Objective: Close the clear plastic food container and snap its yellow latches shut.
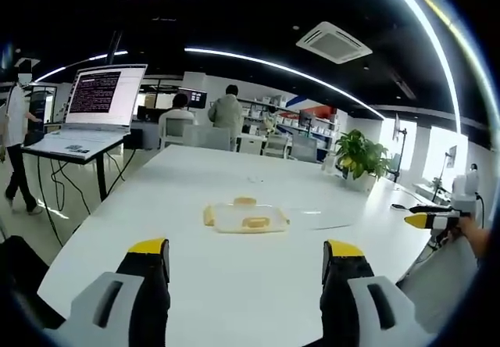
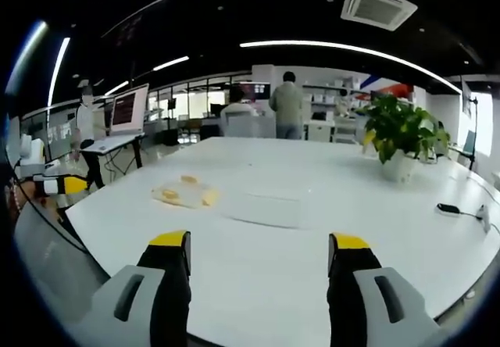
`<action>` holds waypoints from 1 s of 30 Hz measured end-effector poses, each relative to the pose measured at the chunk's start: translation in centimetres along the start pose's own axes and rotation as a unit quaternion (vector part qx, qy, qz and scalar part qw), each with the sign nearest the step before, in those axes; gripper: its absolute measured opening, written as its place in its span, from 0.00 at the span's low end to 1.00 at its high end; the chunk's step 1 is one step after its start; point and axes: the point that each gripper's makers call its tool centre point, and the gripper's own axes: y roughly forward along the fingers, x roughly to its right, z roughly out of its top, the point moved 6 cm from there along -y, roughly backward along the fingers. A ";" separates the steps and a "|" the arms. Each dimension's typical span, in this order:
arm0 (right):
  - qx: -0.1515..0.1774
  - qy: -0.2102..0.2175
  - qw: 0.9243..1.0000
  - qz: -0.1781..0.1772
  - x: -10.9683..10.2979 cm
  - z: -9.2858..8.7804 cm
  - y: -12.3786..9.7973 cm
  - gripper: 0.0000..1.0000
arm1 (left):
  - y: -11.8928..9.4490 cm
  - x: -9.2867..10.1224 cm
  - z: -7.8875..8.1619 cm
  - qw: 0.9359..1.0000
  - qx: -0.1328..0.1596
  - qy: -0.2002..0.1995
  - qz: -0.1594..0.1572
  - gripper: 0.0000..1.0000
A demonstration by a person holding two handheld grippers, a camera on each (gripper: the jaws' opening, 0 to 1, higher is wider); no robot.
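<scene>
Left claw (image 1: pixel 245 262) spread wide over the white counter (image 1: pixel 234 284), the clear container (image 1: pixel 245 217) lying ahead between its jaws, long side across the view, yellow latches apparently at its edges. Right claw (image 2: pixel 258 255) gapes too, container (image 2: pixel 186 194) ahead-left; potted plant (image 2: pixel 401 137) far right, laptop (image 1: pixel 98 109) far left.
</scene>
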 end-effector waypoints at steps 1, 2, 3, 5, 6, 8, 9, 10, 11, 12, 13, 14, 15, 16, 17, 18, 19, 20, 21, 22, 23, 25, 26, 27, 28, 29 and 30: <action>0.001 -0.001 1.000 -0.001 0.0 0.0 0.0 0.69 | 0.0 0.0 0.0 1.000 -0.002 0.000 0.001 0.77; 0.002 -0.001 1.000 -0.001 0.0 0.1 0.0 0.68 | 0.0 0.0 -0.1 1.000 -0.003 0.000 0.001 0.77; 0.003 0.001 1.000 -0.001 0.0 0.1 0.0 0.68 | 0.0 0.0 -0.1 1.000 -0.003 0.000 0.000 0.77; 0.006 0.003 1.000 -0.001 0.1 0.1 -0.1 0.68 | 0.0 0.1 -0.1 1.000 -0.003 -0.002 -0.003 0.77; 0.007 0.003 1.000 -0.001 0.1 0.1 -0.1 0.68 | 0.0 0.2 -0.1 1.000 -0.003 -0.002 -0.005 0.77; 0.007 0.004 1.000 0.000 0.1 0.2 -0.1 0.67 | 0.0 0.3 0.0 1.000 -0.002 -0.006 -0.006 0.78; 0.008 0.005 1.000 0.000 0.1 0.2 -0.1 0.67 | 0.0 0.2 0.0 1.000 -0.004 -0.004 -0.004 0.78; 0.008 0.005 1.000 -0.001 0.2 0.2 0.0 0.67 | 0.1 0.2 -0.3 1.000 -0.017 0.004 0.000 0.78; 0.009 0.005 1.000 -0.001 0.2 0.2 -0.1 0.68 | 0.1 0.3 -0.4 1.000 -0.025 0.009 0.000 0.78; 0.011 0.004 1.000 -0.004 0.3 0.3 -0.1 0.68 | 0.2 0.3 -0.4 1.000 -0.025 0.009 -0.002 0.78; 0.013 0.003 1.000 -0.006 0.3 0.4 -0.1 0.69 | 0.2 0.3 -0.4 1.000 -0.024 0.009 -0.003 0.77; 0.014 0.004 1.000 -0.008 0.4 0.4 -0.1 0.68 | 0.1 0.3 -0.4 1.000 -0.023 0.008 -0.003 0.77; 0.012 0.005 1.000 -0.009 0.4 0.4 0.0 0.68 | 0.1 0.2 -0.4 1.000 -0.023 0.008 0.000 0.77; 0.006 0.003 1.000 -0.008 0.4 0.3 0.0 0.68 | 0.1 0.2 -0.3 1.000 -0.023 0.008 0.003 0.77; 0.004 0.000 1.000 -0.006 0.3 0.2 0.1 0.68 | 0.1 0.2 -0.4 1.000 -0.024 0.009 0.005 0.77; 0.002 -0.002 1.000 -0.003 0.2 0.2 0.1 0.67 | 0.1 0.1 -0.4 1.000 -0.027 0.010 0.007 0.76; 0.001 -0.002 1.000 -0.002 0.2 0.2 0.1 0.67 | 0.1 0.1 -0.4 1.000 -0.027 0.010 0.008 0.76; 0.001 -0.002 1.000 -0.001 0.2 0.1 0.0 0.66 | 0.1 0.2 -0.3 1.000 -0.022 0.009 0.006 0.76; 0.001 -0.003 1.000 -0.002 0.2 0.1 0.0 0.66 | 0.0 0.2 -0.2 1.000 -0.018 0.007 0.005 0.76; 0.003 -0.004 1.000 -0.003 0.2 0.2 0.0 0.66 | 0.0 0.2 -0.1 1.000 -0.015 0.004 0.005 0.76; 0.003 -0.006 1.000 -0.003 0.2 0.2 0.0 0.65 | 0.0 0.2 -0.1 1.000 -0.014 0.002 0.004 0.76; 0.003 -0.009 1.000 -0.003 0.2 0.2 0.0 0.65 | 0.0 0.2 -0.2 1.000 -0.016 0.003 0.005 0.76; 0.004 -0.009 1.000 -0.001 0.2 0.2 0.0 0.65 | -0.1 0.2 -0.2 1.000 -0.015 0.003 0.005 0.76; 0.003 -0.008 1.000 -0.001 0.2 0.2 0.0 0.65 | -0.1 0.2 -0.2 1.000 -0.012 0.000 0.007 0.76; 0.003 -0.007 1.000 -0.002 0.3 0.2 0.0 0.65 | -0.1 0.2 -0.1 1.000 -0.009 -0.003 0.010 0.76; 0.003 -0.006 1.000 -0.003 0.4 0.2 0.0 0.65 | -0.1 0.0 -0.1 1.000 -0.006 -0.007 0.016 0.76; 0.004 -0.006 1.000 -0.005 0.5 0.2 0.1 0.65 | -0.1 0.0 -0.1 1.000 -0.006 -0.009 0.017 0.76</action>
